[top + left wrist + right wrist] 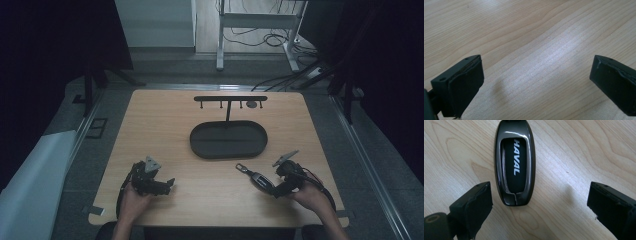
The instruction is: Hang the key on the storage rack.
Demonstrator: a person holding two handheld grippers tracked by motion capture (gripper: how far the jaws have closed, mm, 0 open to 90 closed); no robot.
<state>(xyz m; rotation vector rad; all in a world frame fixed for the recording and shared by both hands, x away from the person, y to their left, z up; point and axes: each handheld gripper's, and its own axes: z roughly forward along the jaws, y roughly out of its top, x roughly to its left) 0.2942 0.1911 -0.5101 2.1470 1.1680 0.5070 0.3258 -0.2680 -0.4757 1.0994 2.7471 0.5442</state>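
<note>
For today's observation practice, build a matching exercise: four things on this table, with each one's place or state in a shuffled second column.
1. car key
2. oval tray
3. hook rack
4. left gripper

A. stands at the table's far edge
B. jaws open over bare wood
C. lies flat just ahead of the right gripper
D. dark, mid-table, nothing in it

Pairs: 1-C, 2-D, 3-A, 4-B
</note>
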